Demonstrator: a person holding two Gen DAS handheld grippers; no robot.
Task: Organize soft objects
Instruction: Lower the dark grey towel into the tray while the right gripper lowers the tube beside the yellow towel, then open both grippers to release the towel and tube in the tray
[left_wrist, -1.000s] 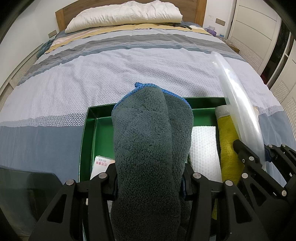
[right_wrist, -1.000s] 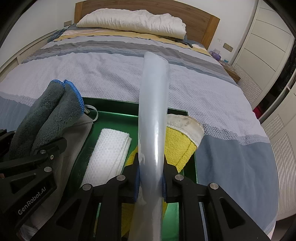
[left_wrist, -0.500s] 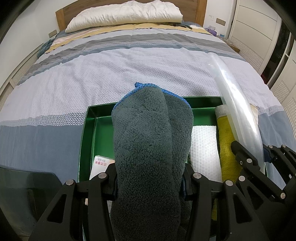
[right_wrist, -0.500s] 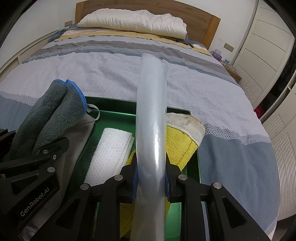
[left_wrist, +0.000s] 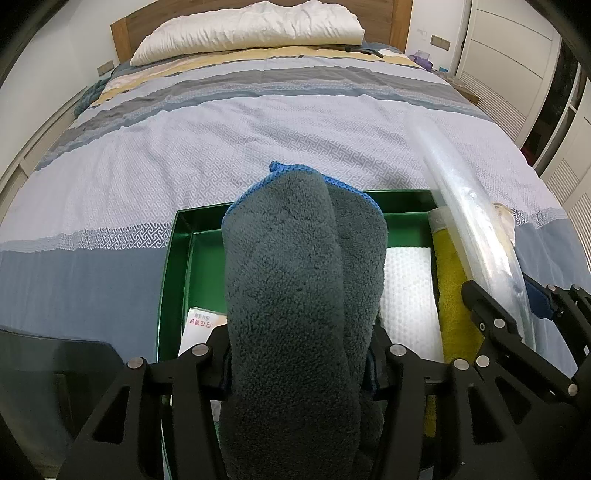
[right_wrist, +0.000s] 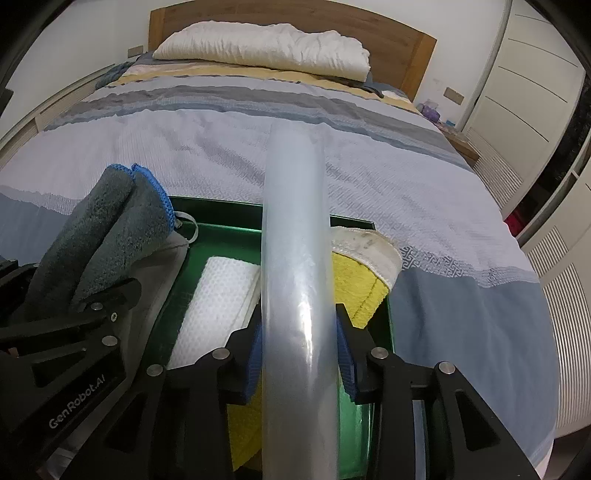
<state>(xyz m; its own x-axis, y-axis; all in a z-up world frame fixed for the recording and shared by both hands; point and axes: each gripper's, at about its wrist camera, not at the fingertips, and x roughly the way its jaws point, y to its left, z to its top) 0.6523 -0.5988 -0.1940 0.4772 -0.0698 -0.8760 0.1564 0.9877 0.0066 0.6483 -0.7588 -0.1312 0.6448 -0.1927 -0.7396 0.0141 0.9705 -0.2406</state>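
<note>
grey fleece: thick folded blue-edged towel (left_wrist: 295, 295) between left hand-held gripper (left_wrist: 299, 373), jaws easing apart, over green tray (left_wrist: 173, 266)
clear plastic roll (right_wrist: 297, 295): right hand-held gripper (right_wrist: 299, 354) letting go too, pads look barely touching

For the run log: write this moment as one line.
left gripper: opening around grey fleece towel | right gripper: opening around clear plastic roll | over green tray

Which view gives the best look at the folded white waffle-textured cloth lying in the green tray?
The right wrist view. There the folded white waffle-textured cloth shows most of its length on the green tray floor, beside the clear plastic roll. In the left wrist view the cloth is a narrower strip, partly hidden behind the grey fleece towel.
</note>
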